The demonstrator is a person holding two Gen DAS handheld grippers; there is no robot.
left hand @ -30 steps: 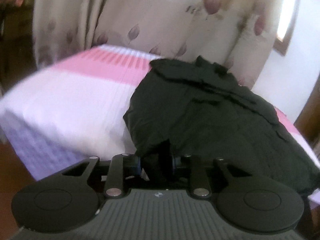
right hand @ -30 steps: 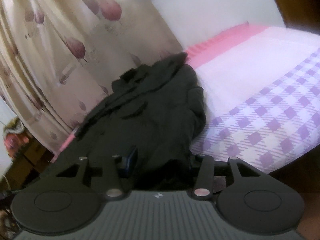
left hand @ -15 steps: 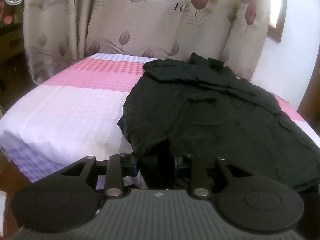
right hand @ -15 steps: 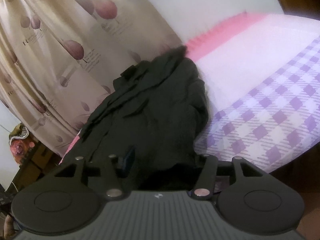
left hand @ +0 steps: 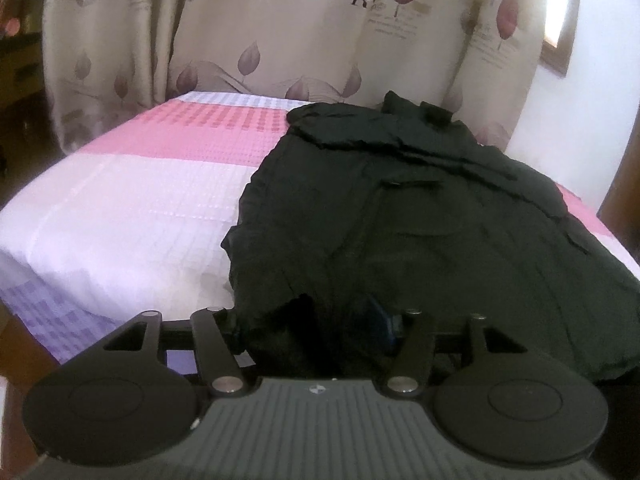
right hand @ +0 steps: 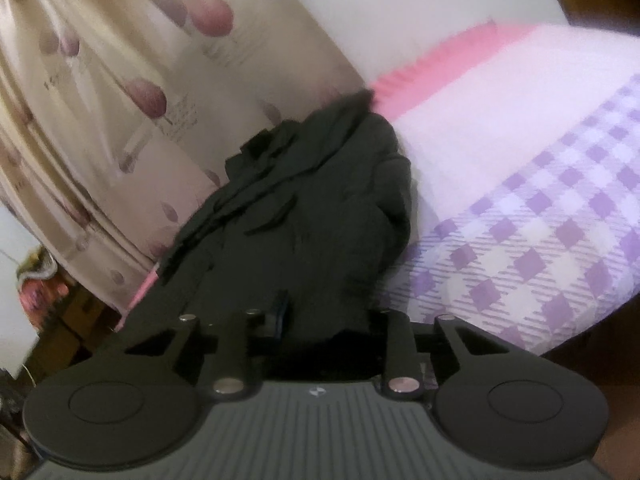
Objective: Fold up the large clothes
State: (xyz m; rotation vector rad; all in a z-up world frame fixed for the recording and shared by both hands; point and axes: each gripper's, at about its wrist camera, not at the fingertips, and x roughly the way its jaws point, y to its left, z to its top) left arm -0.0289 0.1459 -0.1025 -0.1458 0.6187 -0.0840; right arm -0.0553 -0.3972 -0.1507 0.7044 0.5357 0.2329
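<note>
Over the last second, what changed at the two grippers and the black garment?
The left gripper has just been opening: its fingers now stand apart with the black garment hem loose between them, where they had pinched it. The right gripper has just been closing on the hem; fabric hides whether its pads press. The garment stays spread on the bed, in front of the curtain.

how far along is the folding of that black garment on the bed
Early. The black garment lies spread and rumpled on the bed, with no tidy fold visible. In hand: its near hem sits between the jaws of the left gripper, which have just been opening, and the right gripper, just closing. Essentially all the folding remains.
</note>
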